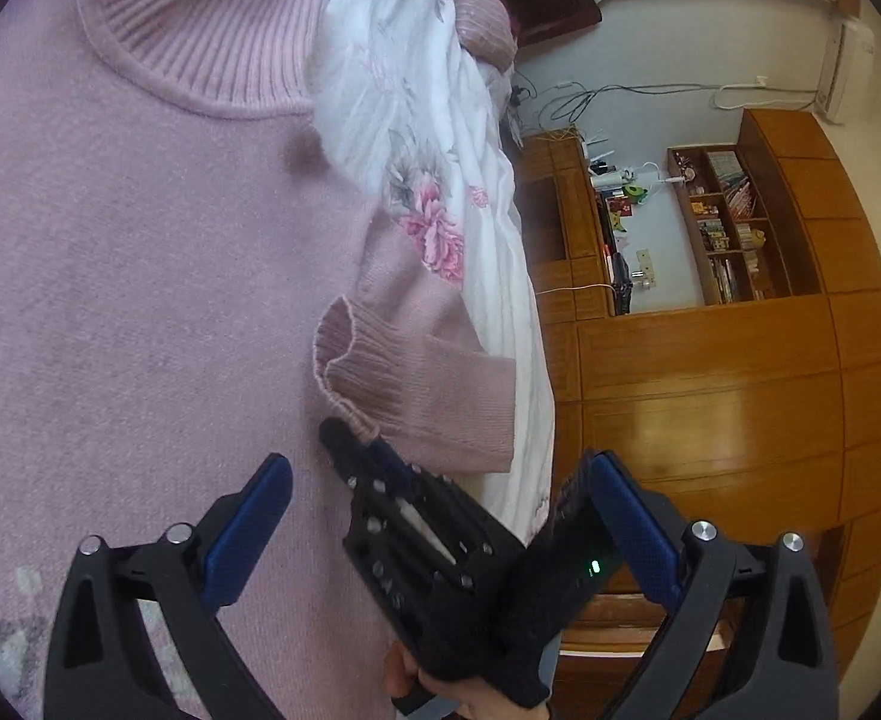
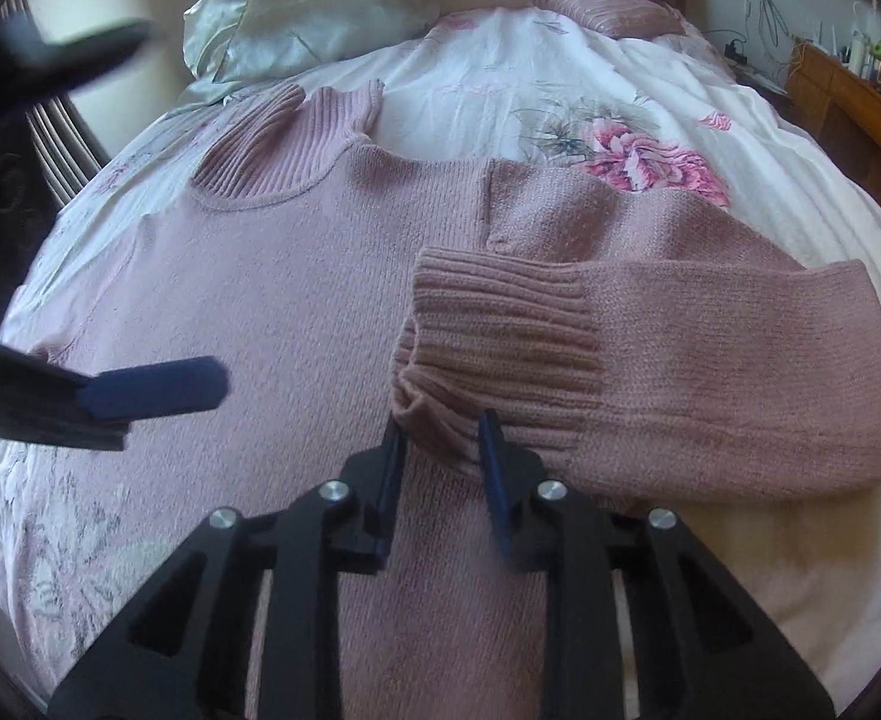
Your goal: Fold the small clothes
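The pink sweater (image 2: 296,300) lay flat on the bed (image 2: 560,90), its sleeve folded across just ahead of the right gripper (image 2: 440,450), which was clamped on the ribbed cuff (image 2: 500,348). The left gripper (image 1: 434,516) hung wide apart above the body. The knit seemed soft and floppy, so the thick cuff was a good place to hold.

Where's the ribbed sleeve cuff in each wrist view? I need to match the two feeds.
Left wrist: ribbed cuff centre, just beyond the right gripper.
Right wrist: cuff centre, pinched by the right gripper.
Shared landmark: pink flower print on the bedsheet.
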